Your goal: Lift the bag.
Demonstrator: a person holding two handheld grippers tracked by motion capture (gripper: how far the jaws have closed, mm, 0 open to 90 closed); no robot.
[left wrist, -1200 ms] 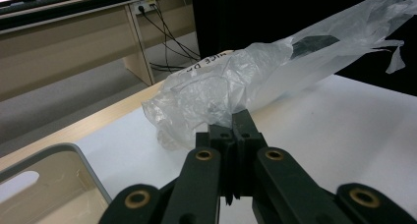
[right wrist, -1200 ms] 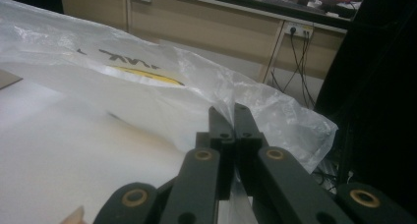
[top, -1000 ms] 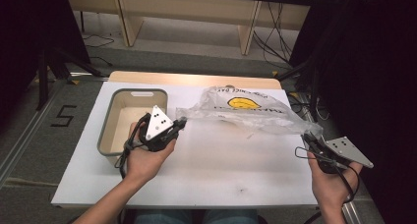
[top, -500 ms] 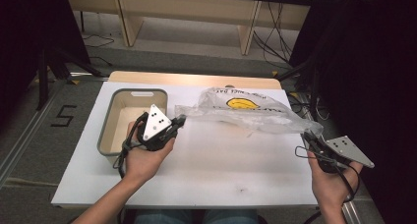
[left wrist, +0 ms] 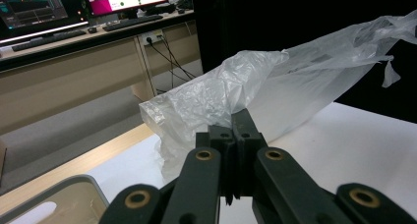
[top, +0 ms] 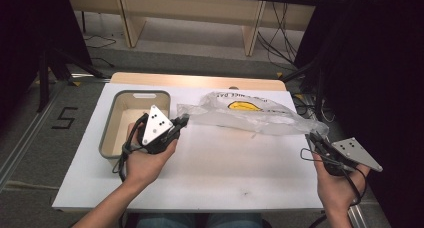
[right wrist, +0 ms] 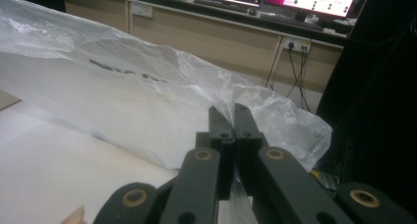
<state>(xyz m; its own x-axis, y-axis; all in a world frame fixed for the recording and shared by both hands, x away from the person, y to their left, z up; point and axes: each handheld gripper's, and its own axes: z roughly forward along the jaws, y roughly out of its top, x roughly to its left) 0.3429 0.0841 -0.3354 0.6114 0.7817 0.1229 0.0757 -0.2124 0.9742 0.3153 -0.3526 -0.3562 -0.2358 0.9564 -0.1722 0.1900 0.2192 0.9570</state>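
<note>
Bag: crinkled, translucent white plastic bag (top: 250,115) with a yellow print, lying lengthwise along the far half of the white worktop (top: 225,168), reaching to its right edge.
Left gripper (top: 181,122): black jaws closed together; the bag's left end (left wrist: 206,106) bunches just past the tips, touching or nearly so; a pinch cannot be told.
Right gripper (top: 314,137): at the right edge, jaws closed, thin film (right wrist: 275,116) at the tips; hold unclear.
Tub: grey rounded rectangular plastic tub (top: 111,138), pale inside, near the left edge.
</note>
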